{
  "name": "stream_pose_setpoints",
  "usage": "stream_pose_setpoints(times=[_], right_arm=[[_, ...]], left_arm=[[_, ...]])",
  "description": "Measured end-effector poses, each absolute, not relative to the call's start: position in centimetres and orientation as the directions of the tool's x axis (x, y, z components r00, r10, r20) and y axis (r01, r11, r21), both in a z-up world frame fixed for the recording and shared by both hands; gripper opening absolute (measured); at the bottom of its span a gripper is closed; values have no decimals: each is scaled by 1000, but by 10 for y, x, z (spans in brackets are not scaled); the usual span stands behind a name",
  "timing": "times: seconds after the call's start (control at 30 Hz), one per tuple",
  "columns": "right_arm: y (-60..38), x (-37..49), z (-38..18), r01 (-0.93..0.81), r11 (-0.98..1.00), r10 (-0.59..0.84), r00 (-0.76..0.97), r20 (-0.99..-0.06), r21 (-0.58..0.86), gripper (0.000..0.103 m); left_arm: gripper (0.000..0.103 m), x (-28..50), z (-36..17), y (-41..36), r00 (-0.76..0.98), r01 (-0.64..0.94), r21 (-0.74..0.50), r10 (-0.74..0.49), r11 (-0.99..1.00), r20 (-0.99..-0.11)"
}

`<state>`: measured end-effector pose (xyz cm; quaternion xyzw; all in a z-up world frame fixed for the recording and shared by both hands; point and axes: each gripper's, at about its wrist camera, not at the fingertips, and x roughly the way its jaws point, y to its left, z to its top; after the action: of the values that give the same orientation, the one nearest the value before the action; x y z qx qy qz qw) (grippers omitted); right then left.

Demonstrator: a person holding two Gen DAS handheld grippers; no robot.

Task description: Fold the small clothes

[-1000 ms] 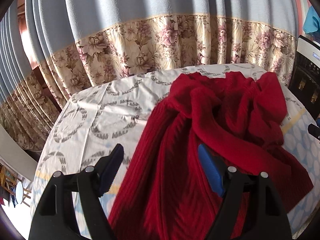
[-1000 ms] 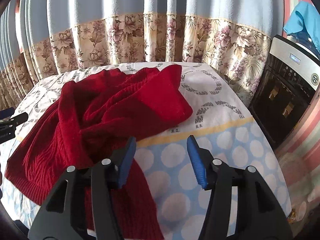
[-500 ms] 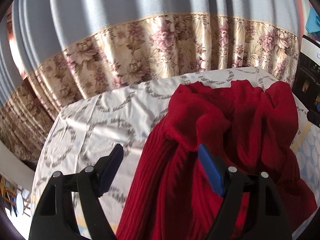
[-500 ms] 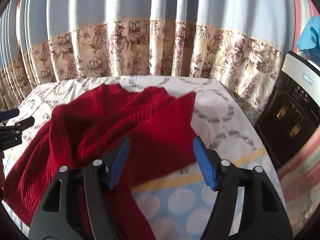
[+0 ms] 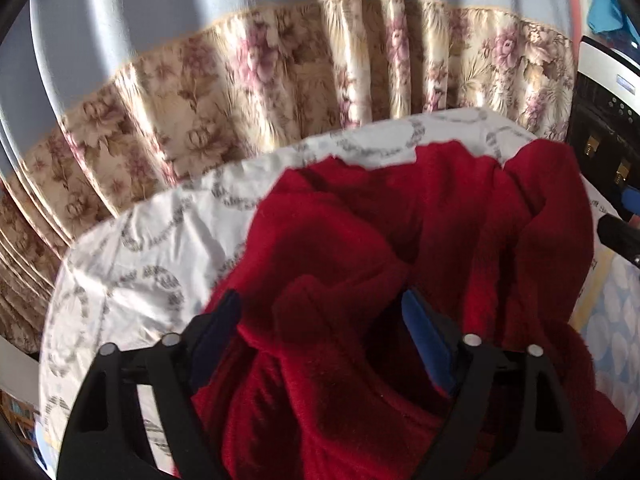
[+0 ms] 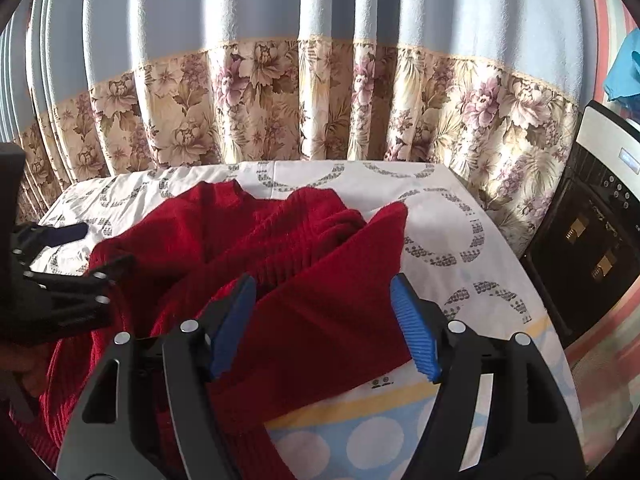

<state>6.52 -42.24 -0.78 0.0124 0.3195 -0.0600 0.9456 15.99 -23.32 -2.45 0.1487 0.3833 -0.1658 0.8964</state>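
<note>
Blue ribbed pads lined both tools. In the left wrist view, the left gripper (image 5: pixel 320 320) sat low in the frame, its jaws having just been closing around a raised fold of the red knitted sweater (image 5: pixel 400 248); wool filled the gap, but whether the pads pressed on it could not be told. In the right wrist view, the right gripper (image 6: pixel 324 320) had its jaws spread wide, having just been opening, straddling a flat flap of the sweater (image 6: pixel 304 264) without pinching it.

The sweater lay crumpled across the centre of a table covered in a white patterned cloth (image 6: pixel 448 216), with floral curtains (image 6: pixel 280 100) across the upper frame and a black appliance (image 6: pixel 592 240) at the right edge.

The likely risk: the left jaws could gather several bunched layers at once, dragging the whole heap instead of one edge.
</note>
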Motion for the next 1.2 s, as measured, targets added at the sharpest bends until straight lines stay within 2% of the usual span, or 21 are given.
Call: stream_pose_setpoints(times=[0.07,0.13,0.37,0.73,1.2], right_arm=[[-423,67,-13,125,992,-110,781,-615,-18,71],[-424,68,-17,131,991,-113,773,-624,-17,71],[-420,69,-19,134,991,-121,766,-631,-27,71],[-394,70,-4,106,992,-124,780,-613,-66,71],[-370,78,8,106,988,-153,785,-601,-113,72]], left_arm=[[34,163,-34,-231,626,414,127,-180,901,-759],[25,164,-38,-226,612,417,101,-197,903,-766],[20,163,-23,-198,638,386,81,-203,919,-743],[20,174,15,-136,731,244,111,-108,963,-674],[17,200,35,-49,763,118,98,-27,988,-645]])
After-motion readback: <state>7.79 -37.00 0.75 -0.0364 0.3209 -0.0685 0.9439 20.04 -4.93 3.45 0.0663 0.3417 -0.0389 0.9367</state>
